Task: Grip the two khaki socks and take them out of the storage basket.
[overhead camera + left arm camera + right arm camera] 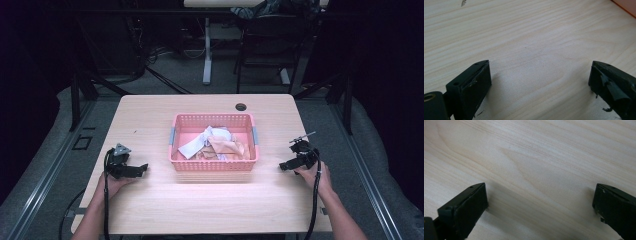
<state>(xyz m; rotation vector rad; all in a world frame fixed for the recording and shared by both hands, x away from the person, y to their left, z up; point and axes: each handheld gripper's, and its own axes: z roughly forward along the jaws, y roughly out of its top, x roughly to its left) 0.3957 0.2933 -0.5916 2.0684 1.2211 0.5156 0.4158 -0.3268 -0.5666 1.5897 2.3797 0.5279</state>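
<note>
Left gripper [142, 169] and right gripper [283, 166] both wide apart, empty, resting on the wooden table [150, 210]; crumpled cloths [215, 142] heaped in the pink basket [215, 165] between them; probably light, limp; best pinched at a raised fold

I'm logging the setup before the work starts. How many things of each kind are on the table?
Pink basket: 1
Heap of crumpled cloths in the basket: 1 heap; white and tan pieces show, single pieces too tangled to count
Hand-held grippers: 2, the left gripper and the right gripper, both with jaws open on bare wood
Total: 4
</note>
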